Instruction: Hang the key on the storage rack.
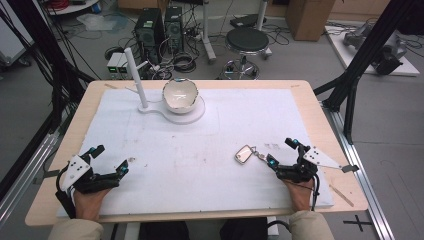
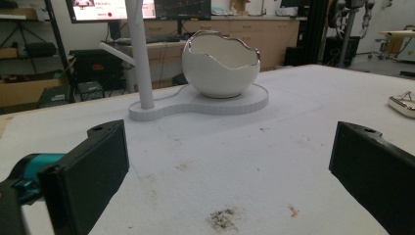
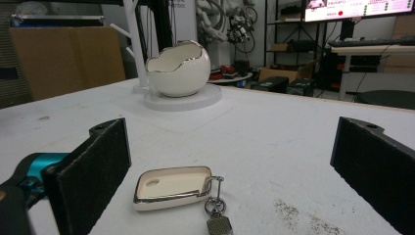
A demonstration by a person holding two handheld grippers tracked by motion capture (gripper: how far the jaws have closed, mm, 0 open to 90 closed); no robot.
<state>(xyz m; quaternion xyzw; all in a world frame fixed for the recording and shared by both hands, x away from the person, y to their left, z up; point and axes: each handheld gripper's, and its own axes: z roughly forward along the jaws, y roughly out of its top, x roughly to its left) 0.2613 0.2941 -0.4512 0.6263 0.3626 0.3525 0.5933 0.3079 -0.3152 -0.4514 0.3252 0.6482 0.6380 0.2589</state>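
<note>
My left gripper [image 1: 110, 159] rests at the near left corner of the white mat [image 1: 215, 150], its jaws spread wide with nothing between them but bare mat and a dark smudge [image 2: 222, 219]. My right gripper [image 1: 281, 151] sits at the near right, jaws also wide apart and holding nothing. A key fob [image 1: 244, 154] lies flat on the mat just beside my right gripper's inner jaw tip; in the right gripper view the key fob [image 3: 172, 186] lies low between the two jaws, nearer the left one, not touched by either, with a small ring and metal tag [image 3: 216, 215] trailing from its end toward me. At the far side of the mat stands a white egg-shaped bowl [image 1: 180, 94] with a jagged silver rim, upright on a round white stand [image 1: 192, 114]. A white post [image 1: 136, 77] rises from the narrower end of that same stand, just left of the bowl. The bowl and stand are well apart from both of my grippers and from the key fob.
</note>
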